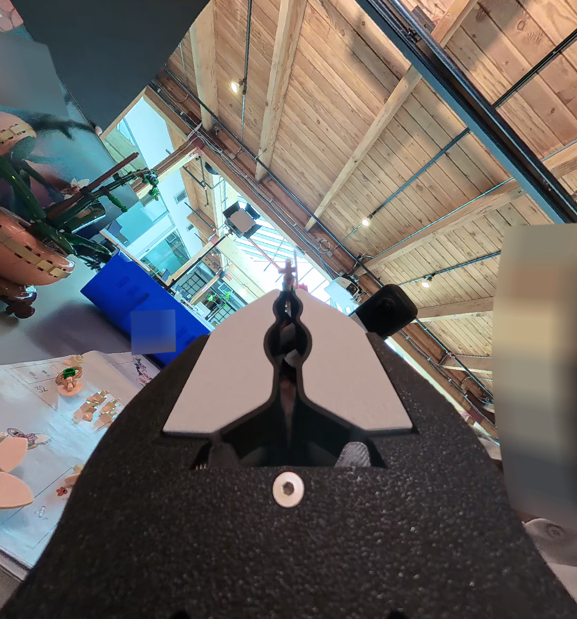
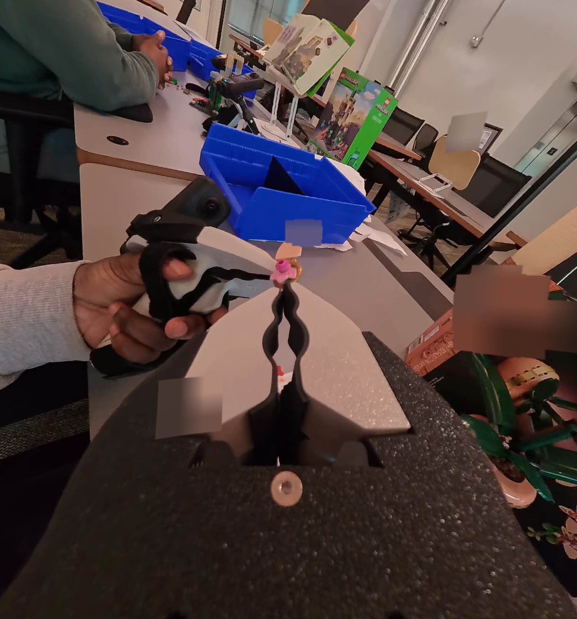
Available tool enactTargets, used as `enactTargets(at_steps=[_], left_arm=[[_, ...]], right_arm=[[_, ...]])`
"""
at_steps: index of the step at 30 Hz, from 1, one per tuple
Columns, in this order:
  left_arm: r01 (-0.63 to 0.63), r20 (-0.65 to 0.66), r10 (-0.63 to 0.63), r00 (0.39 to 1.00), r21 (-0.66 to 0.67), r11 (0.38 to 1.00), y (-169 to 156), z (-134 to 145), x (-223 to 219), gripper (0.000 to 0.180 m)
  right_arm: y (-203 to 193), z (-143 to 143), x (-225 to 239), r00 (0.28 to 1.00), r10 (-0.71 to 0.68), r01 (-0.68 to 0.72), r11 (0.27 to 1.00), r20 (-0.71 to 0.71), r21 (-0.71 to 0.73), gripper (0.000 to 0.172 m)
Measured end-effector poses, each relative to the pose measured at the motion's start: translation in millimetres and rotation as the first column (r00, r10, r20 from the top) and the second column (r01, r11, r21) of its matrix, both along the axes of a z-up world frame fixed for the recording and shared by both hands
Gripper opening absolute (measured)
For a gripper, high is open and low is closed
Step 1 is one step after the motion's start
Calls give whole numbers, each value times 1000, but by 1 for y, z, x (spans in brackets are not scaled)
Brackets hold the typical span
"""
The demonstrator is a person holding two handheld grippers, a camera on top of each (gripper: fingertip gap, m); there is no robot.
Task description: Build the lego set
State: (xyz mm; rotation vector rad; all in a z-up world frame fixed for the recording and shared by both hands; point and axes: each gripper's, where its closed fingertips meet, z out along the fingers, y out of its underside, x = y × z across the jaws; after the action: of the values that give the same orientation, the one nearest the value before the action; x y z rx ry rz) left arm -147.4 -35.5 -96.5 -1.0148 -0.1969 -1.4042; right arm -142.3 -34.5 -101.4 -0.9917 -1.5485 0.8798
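My left gripper [image 1: 287, 293] points up toward the ceiling and is shut on a small brick-built flower piece [image 1: 288, 271], whose pink and green stem sticks out past the tips. In the right wrist view the left gripper [image 2: 271, 275] comes in from the left, held by a hand [image 2: 119, 301]. There the flower piece [image 2: 283, 270] shows a pink blossom, a gold ring and a peach petal. My right gripper [image 2: 282, 290] is shut, its tips right at the lower edge of the gold ring. The right gripper's black camera housing [image 1: 385, 311] shows in the left wrist view; its fingers are hidden there.
A blue bin [image 2: 280, 207] stands on the grey table [image 2: 364, 284] beyond the grippers. A brick-built orchid in a pot [image 2: 521, 418] stands at the right. An open instruction booklet [image 1: 29, 418] carries a loose flower [image 1: 2, 469]. Another person's arm [image 2: 62, 50] rests at the far left. Left and right tips are no more than a few centimetres apart.
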Motion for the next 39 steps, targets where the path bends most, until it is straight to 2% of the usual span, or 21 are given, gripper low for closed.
enactTargets(at_steps=[11, 16, 18, 22, 23, 24, 26, 30, 34, 36, 39], left_arm=[[-15, -33, 15, 999, -3, 1000, 1, -2, 2, 2], [-101, -203, 83, 976, -77, 992, 12, -25, 1, 2], [-136, -257, 107, 961, -96, 986, 15, -33, -1, 2], [-207, -368, 136, 920, -162, 965, 26, -57, -5, 3], [-195, -365, 125, 922, -159, 968, 26, -56, -3, 2], [-189, -364, 122, 924, -154, 970, 26, -56, -2, 2], [-190, -353, 124, 927, -157, 969, 26, -56, -3, 2], [-180, -304, 124, 944, -163, 970, 26, -54, -9, 3], [-178, -305, 121, 945, -166, 970, 27, -55, -8, 3], [-178, -321, 116, 940, -170, 969, 27, -56, -6, 3], [-179, -336, 113, 935, -170, 969, 28, -57, -4, 3]], right_arm=[[1, -4, 1, 1000, -10, 10, 1000, 5, 2, 0], [4, -26, 18, 1000, 18, -18, 999, -1, 28, 0], [21, -41, 31, 999, -22, 25, 998, -45, 65, 0], [82, -70, 65, 955, -198, 227, 967, -219, 116, 0], [94, -67, 72, 941, -243, 278, 952, -237, 130, 7], [101, -63, 79, 930, -277, 317, 938, -243, 141, 6], [105, -62, 85, 926, -258, 312, 933, -275, 177, 6], [105, -70, 80, 941, -251, 292, 940, -226, 174, 10], [109, -75, 77, 934, -288, 337, 906, -209, 257, 18], [111, -68, 79, 922, -291, 351, 908, -257, 230, 20], [120, -61, 84, 902, -311, 357, 927, -299, 115, 28]])
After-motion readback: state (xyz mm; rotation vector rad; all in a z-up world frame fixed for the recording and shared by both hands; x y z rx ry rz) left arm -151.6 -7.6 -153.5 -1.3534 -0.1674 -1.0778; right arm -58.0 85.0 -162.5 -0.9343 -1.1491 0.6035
